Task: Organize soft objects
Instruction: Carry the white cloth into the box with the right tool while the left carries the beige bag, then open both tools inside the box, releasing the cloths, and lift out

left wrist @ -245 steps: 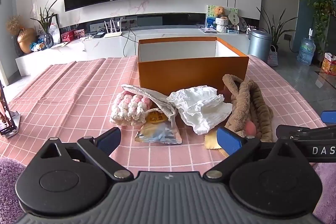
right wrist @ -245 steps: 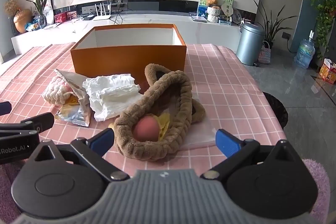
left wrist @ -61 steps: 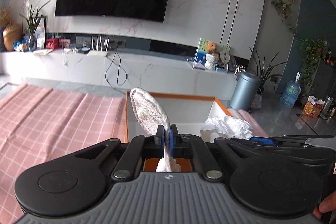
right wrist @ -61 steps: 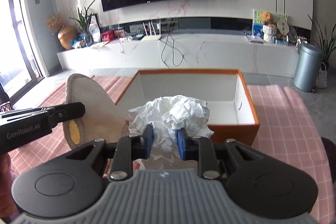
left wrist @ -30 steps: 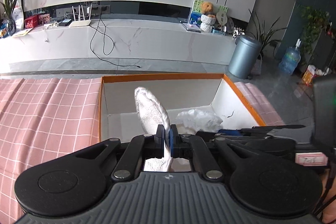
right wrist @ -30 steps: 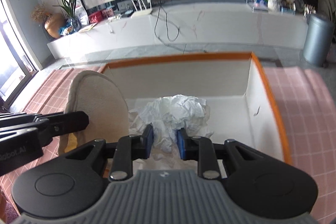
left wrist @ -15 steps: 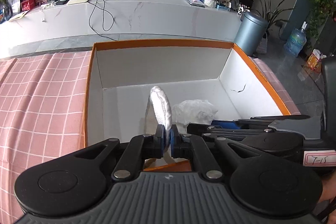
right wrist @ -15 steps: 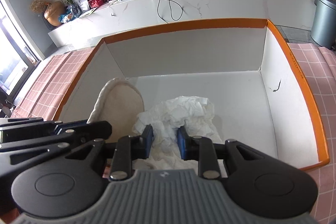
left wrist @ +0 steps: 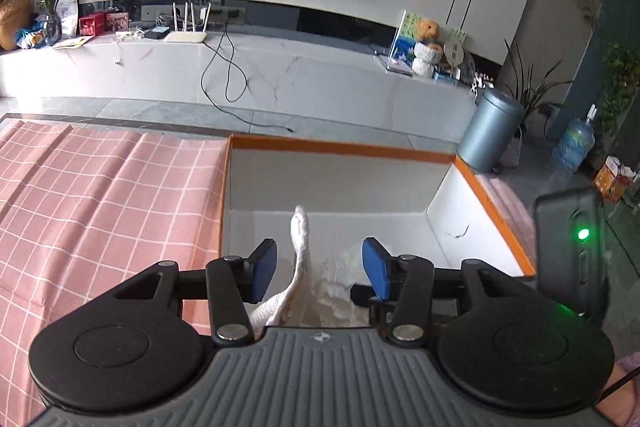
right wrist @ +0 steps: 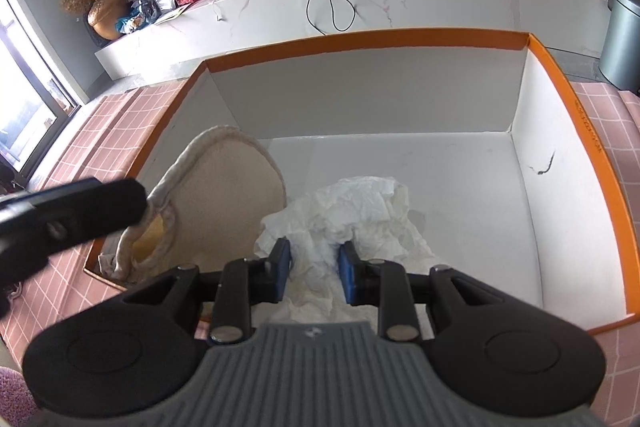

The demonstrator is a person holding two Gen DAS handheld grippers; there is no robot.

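An orange box [left wrist: 496, 207] with a white inside [right wrist: 452, 99] stands on the pink checked cloth. A cream slipper [right wrist: 224, 195] stands on edge in its left part; in the left wrist view it shows edge-on [left wrist: 300, 247]. My left gripper [left wrist: 320, 267] is open around it, pads apart from it. A crumpled white cloth [right wrist: 352, 203] lies in the box middle, and also shows in the left wrist view [left wrist: 340, 267]. My right gripper [right wrist: 314, 267] has its jaws partly apart, with cloth folds between the pads.
The pink checked tablecloth [left wrist: 100, 195] spreads left of the box. Behind are a white TV console [left wrist: 280, 71], a grey bin [left wrist: 494, 135] and a water bottle [left wrist: 572, 147]. The right gripper's body with a green light [left wrist: 572, 255] is close at my left gripper's right.
My left gripper has opened and let go of the slipper, which now stands in the box. My right gripper's jaws have widened around the white cloth, which rests on the box floor.
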